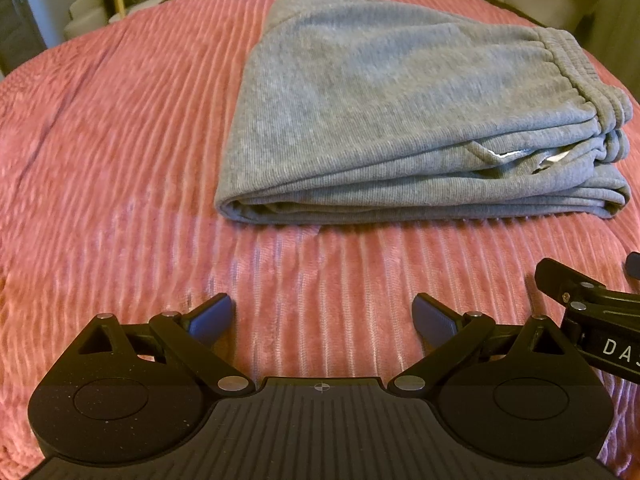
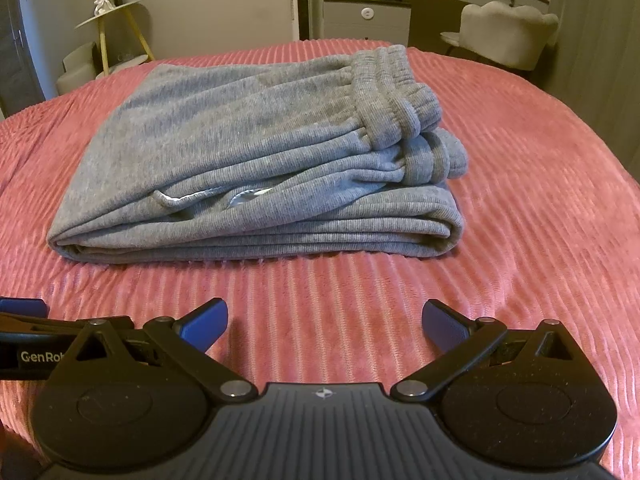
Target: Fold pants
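Observation:
Grey sweatpants lie folded in a stacked bundle on the pink ribbed bedspread, waistband at the right end. They also show in the right wrist view, with a drawstring end poking from the layers. My left gripper is open and empty, hovering over the bedspread short of the bundle's near edge. My right gripper is open and empty, also short of the near edge. The two grippers sit side by side: the right gripper's body shows at the left view's right edge.
The pink bedspread covers the whole bed. Beyond the far edge stand a yellow-legged side table, a grey cabinet and a pale upholstered chair.

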Available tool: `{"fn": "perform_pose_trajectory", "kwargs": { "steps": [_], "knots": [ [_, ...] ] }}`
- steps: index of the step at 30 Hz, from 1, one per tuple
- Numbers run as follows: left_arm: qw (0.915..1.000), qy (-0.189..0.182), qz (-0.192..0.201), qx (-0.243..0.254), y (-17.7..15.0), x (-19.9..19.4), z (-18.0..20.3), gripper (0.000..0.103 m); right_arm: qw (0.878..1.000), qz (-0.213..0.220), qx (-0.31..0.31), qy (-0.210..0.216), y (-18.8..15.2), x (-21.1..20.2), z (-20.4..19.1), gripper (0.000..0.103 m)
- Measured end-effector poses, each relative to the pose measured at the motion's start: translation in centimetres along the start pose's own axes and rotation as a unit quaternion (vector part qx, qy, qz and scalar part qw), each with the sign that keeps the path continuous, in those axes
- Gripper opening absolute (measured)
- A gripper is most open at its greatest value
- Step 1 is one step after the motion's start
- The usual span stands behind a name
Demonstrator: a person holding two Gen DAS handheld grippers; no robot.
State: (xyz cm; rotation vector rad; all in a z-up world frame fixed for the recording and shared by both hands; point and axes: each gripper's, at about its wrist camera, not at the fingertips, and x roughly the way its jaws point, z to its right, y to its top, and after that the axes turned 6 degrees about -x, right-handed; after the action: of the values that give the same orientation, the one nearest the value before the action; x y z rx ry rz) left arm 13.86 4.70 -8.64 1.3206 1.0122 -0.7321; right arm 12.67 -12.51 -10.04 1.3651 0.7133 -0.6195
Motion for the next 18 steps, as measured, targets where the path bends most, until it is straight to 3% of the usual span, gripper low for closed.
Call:
{"fn": "perform_pose_trajectory", "kwargs": {
  "steps": [18],
  "knots": [
    [1.0000,0.000,0.000,-0.001,0.02,-0.01,-0.01,0.100,1.000,-0.001,0.004,0.002,-0.04,-0.08,0.23,0.103]
  ]
}}
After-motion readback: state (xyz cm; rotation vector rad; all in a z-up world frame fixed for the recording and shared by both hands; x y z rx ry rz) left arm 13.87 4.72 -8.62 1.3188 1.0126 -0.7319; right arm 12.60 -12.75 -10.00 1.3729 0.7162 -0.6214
